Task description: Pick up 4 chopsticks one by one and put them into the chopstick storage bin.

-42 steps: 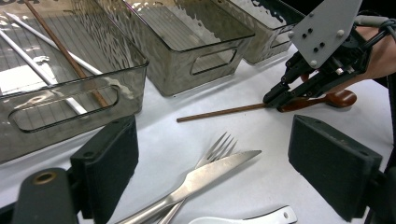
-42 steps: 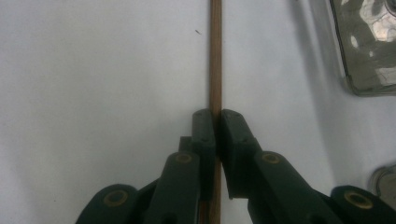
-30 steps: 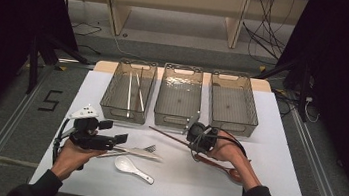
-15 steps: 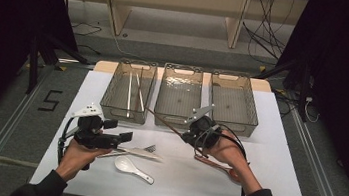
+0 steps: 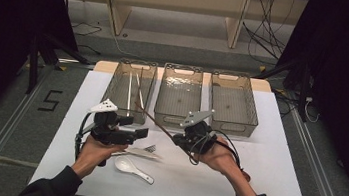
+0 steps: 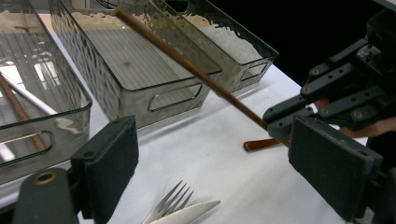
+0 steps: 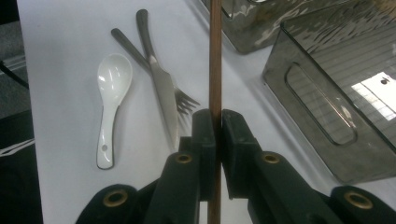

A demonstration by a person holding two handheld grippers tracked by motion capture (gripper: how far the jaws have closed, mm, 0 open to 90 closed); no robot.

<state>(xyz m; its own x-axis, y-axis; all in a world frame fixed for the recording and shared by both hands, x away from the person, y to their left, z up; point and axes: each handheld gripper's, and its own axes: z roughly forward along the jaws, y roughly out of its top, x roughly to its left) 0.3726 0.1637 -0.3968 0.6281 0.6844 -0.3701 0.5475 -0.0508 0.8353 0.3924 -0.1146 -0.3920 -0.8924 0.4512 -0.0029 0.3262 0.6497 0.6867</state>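
**Brown chopstick lifted toward the bins**

While the right gripper (image 5: 176,139) is pinching a brown chopstick (image 5: 154,122) tight between its closed jaws, the stick is slanting up and away, its far tip hanging over the near edge of the left bin (image 5: 129,91). That bin is already holding a pale chopstick (image 5: 129,92) and what is probably a second stick; the high view is too coarse to say. The left gripper (image 5: 139,134) is hovering with jaws wide apart, gripping nothing, just above a fork (image 7: 145,46) and a knife (image 7: 163,91) lying crossed on the white table (image 5: 275,161). A white ceramic spoon (image 7: 109,95) is lying beside them. The middle bin (image 5: 178,96) and right bin (image 5: 233,102) are standing alongside. Beyond the table, pale shelving and loose cables are sitting on a grey floor, with darkness at both sides.
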